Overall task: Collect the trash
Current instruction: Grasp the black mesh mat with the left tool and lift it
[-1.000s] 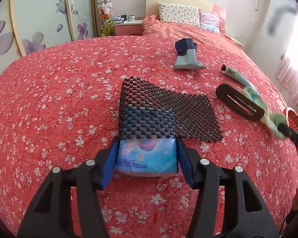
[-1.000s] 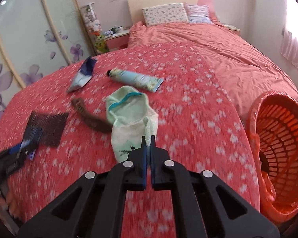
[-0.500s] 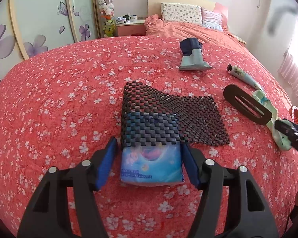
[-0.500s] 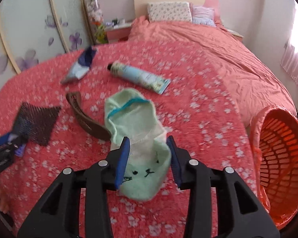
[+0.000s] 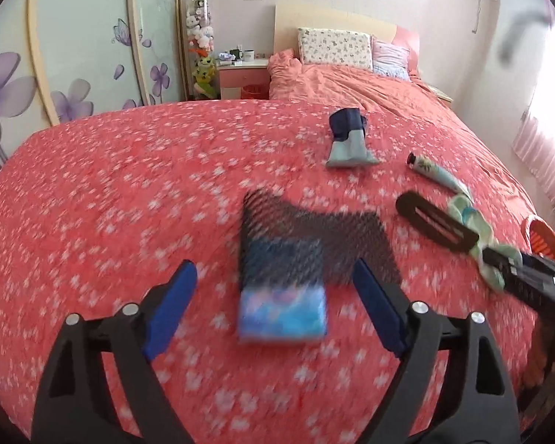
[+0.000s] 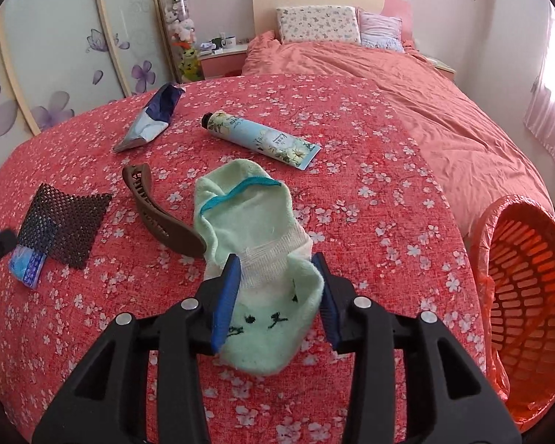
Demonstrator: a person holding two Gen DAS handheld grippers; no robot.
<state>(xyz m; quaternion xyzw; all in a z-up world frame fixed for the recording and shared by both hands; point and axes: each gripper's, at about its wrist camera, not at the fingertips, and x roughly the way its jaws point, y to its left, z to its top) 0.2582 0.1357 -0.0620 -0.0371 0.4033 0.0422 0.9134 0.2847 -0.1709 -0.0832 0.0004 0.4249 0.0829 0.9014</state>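
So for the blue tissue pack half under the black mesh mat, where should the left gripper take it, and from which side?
Grip the exposed near end of the tissue pack, across its two long side faces, coming in low from the near edge. The mesh mat covers its far half, so only that end is free. The left gripper is open and already straddles it. The frame is blurred, so exact edges are uncertain.

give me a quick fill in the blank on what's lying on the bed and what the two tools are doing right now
1. The right tool stands open around the pale ____ sock.
2. The orange basket lies at the bed's ____ edge in the right wrist view.
3. The black mesh mat partly covers a ____ packet.
4. The left tool is ____, touching nothing.

Missing words: green; right; blue; open
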